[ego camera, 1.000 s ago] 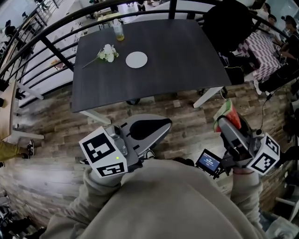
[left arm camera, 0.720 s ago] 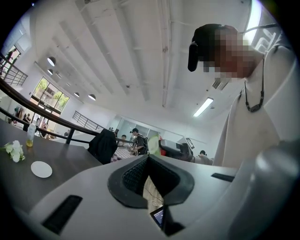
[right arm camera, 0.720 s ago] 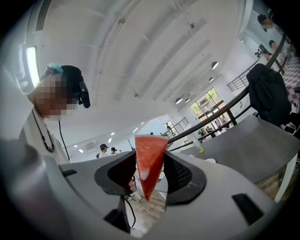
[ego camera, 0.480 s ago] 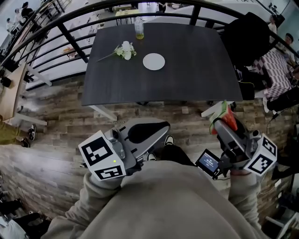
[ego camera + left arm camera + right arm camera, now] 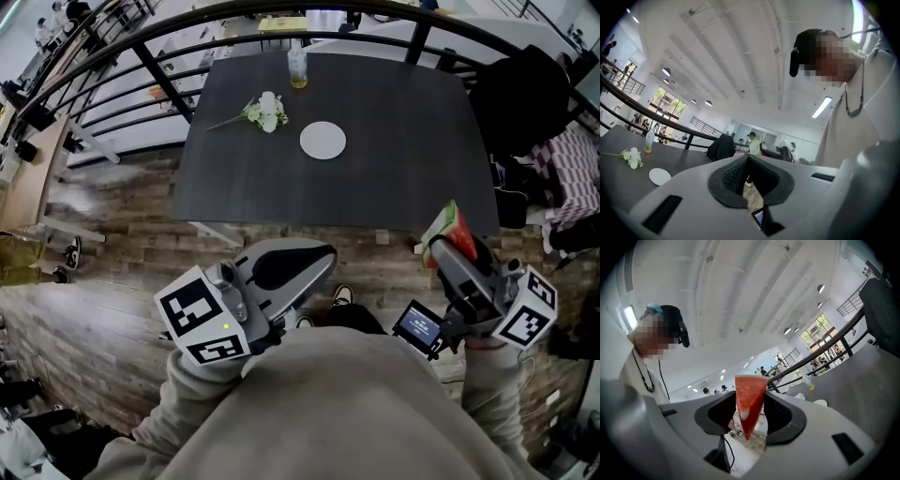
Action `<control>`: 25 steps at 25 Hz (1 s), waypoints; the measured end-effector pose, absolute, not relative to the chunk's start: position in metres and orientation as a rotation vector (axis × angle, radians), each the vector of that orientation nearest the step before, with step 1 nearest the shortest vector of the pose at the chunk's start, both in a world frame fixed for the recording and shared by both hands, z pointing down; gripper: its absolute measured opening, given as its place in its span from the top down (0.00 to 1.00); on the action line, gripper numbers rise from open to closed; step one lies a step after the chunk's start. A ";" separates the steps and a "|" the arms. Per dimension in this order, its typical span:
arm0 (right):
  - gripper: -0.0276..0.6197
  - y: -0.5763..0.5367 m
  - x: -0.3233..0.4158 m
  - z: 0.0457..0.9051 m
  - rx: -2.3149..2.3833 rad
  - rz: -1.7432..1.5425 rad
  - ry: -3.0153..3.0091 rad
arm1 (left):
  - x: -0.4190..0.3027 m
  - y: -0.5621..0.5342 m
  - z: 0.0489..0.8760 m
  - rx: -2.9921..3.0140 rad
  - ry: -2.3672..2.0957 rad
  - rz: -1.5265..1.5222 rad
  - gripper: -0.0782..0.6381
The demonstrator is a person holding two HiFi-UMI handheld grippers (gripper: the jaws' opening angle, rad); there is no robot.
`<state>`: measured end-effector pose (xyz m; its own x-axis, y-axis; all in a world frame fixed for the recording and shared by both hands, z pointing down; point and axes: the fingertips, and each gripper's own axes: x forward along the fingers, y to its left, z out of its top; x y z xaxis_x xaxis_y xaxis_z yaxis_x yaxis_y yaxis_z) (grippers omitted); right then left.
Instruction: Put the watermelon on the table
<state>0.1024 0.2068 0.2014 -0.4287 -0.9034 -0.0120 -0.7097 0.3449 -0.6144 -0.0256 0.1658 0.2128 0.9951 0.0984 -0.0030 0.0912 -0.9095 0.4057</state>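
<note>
A red watermelon wedge [image 5: 749, 406] with a green rind [image 5: 442, 228] is clamped between the jaws of my right gripper [image 5: 448, 246], held over the wooden floor just short of the dark table's [image 5: 412, 159] near right corner. In the right gripper view the wedge points downward between the two pads. My left gripper [image 5: 309, 262] is shut with nothing in it, tilted upward in front of the table's near edge. On the table lie a small white plate [image 5: 322, 141], a sprig of white flowers [image 5: 264, 112] and a bottle of yellow drink [image 5: 297, 67].
A black curved railing [image 5: 159, 75] runs behind and left of the table. A chair draped with a black jacket [image 5: 525, 98] stands at the table's right side. Wooden floor [image 5: 103, 281] lies between me and the table. People sit far off at the right.
The table has slid right and nearer in the head view as I moved toward it. Both grippers keep their pose; the watermelon stays held.
</note>
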 end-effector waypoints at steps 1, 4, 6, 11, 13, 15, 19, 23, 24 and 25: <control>0.65 0.201 0.109 0.202 -1.420 -0.771 2.268 | -0.020 0.161 0.212 2.722 0.128 0.025 0.89; 0.65 0.185 0.128 0.203 -1.403 -0.766 2.278 | -0.001 0.146 0.210 2.734 0.119 0.025 0.89; 0.65 0.176 0.139 0.202 -1.386 -0.760 2.279 | 0.012 0.139 0.208 2.744 0.114 0.035 0.89; 0.65 0.168 0.176 0.206 -1.373 -0.777 2.260 | 0.044 0.131 0.206 2.738 0.094 0.064 0.89; 0.65 0.162 0.191 0.209 -1.368 -0.785 2.244 | 0.055 0.125 0.209 2.731 0.083 0.085 0.89; 0.65 0.158 0.203 0.213 -1.362 -0.793 2.238 | 0.065 0.121 0.213 2.718 0.071 0.102 0.89; 0.65 0.158 0.227 0.222 -1.365 -0.811 2.216 | 0.086 0.119 0.221 2.698 0.049 0.131 0.89; 0.65 0.173 0.232 0.232 -1.368 -0.821 2.206 | 0.098 0.136 0.226 2.685 0.095 0.170 0.89; 0.65 0.175 0.233 0.233 -1.372 -0.815 2.202 | 0.098 0.139 0.227 2.688 0.103 0.183 0.89; 0.65 0.175 0.235 0.232 -1.373 -0.804 2.196 | 0.098 0.138 0.226 2.692 0.108 0.195 0.89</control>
